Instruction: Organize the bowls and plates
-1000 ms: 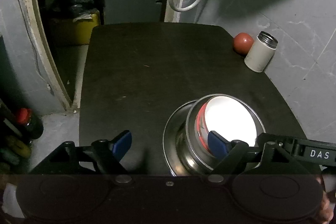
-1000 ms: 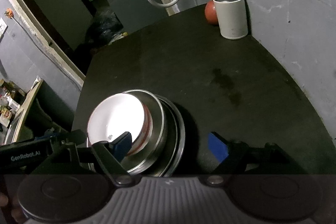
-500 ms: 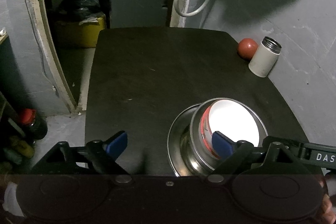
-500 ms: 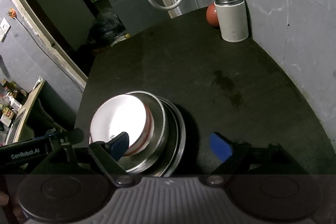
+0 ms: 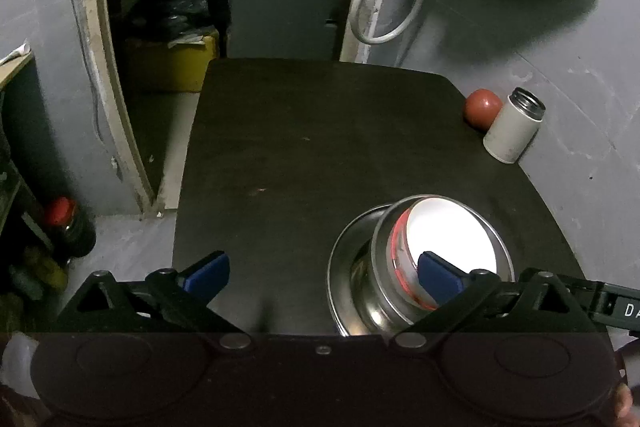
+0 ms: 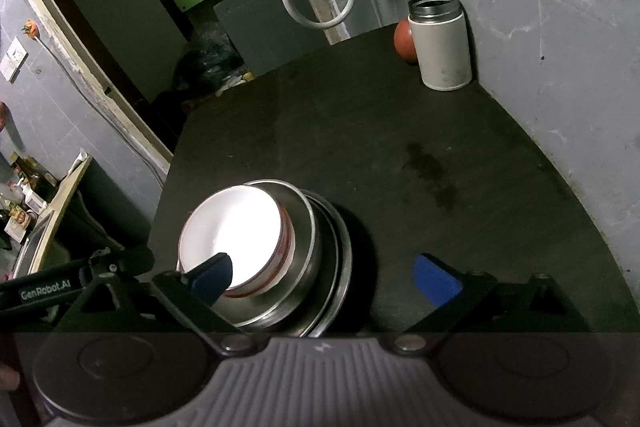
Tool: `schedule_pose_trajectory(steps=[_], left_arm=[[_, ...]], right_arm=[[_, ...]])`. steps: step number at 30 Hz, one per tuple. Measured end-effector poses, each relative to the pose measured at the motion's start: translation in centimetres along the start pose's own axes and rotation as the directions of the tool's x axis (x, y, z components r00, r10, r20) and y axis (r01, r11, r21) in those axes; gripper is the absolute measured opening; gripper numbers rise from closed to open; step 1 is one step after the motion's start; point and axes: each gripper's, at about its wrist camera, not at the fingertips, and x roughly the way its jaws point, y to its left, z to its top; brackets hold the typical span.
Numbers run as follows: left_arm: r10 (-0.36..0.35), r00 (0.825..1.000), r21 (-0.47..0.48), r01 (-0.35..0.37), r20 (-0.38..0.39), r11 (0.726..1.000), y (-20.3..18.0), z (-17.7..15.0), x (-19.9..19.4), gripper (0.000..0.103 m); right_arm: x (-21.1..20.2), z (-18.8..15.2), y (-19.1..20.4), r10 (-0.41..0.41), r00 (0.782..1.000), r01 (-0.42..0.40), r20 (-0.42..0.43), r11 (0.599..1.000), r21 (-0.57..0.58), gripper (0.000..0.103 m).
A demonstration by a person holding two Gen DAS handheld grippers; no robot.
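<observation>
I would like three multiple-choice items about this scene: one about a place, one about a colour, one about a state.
1. Where does the white bowl sit?
A. inside the steel bowl
B. beside the flask
C. on the floor

2. What colour are the pads on the gripper fingers?
A. red
B. blue
C. green

3. How is the right gripper?
A. shut on the flask
B. shut on the white bowl
C. open

Answers: 1 A, the steel rim rings the white bowl; 2 B, all four pads show blue; 3 C, its fingers stand wide apart and hold nothing.
</observation>
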Motion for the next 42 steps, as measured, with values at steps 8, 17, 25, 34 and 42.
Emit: schedule_pose_trajectory(steps=[8, 17, 25, 34, 42], left_arm=[[0.007, 1.000, -0.048, -0.006, 0.018, 0.999, 0.5, -0.2, -0.5, 0.102], [0.009, 0.999, -0.056, -0.007, 0.039, 0.998, 0.3, -0.6, -0.9, 0.102], [0.021, 0.998, -0.044, -0.019, 0.063, 0.999, 0.1, -0.9, -1.5, 0.102], [0.030, 0.996, -0.037, -0.027, 0.087, 0.999, -0.3, -1.3, -2.0, 0.102], [0.036, 0.991, 0.007, -0.038, 0.130, 0.999, -1.3, -2.4, -2.9, 0.102]], right_arm=[[-0.4, -0.1, 0.1, 0.003, 1.000, -0.003, 0.021, 1.000, -0.028, 0.102], [-1.1, -0.2, 0.5, -0.001, 0.999, 0.005, 0.049, 0.997, -0.073, 0.103], [-1.4, -0.4, 0.9, -0.038, 0.997, 0.045, 0.067, 0.993, -0.113, 0.103], [-2.3, -1.0, 1.0, -0.039, 0.992, 0.057, 0.124, 0.987, -0.147, 0.103], [-3.5, -2.0, 0.5, -0.034, 0.983, 0.064, 0.180, 0.984, -0.164, 0.103]])
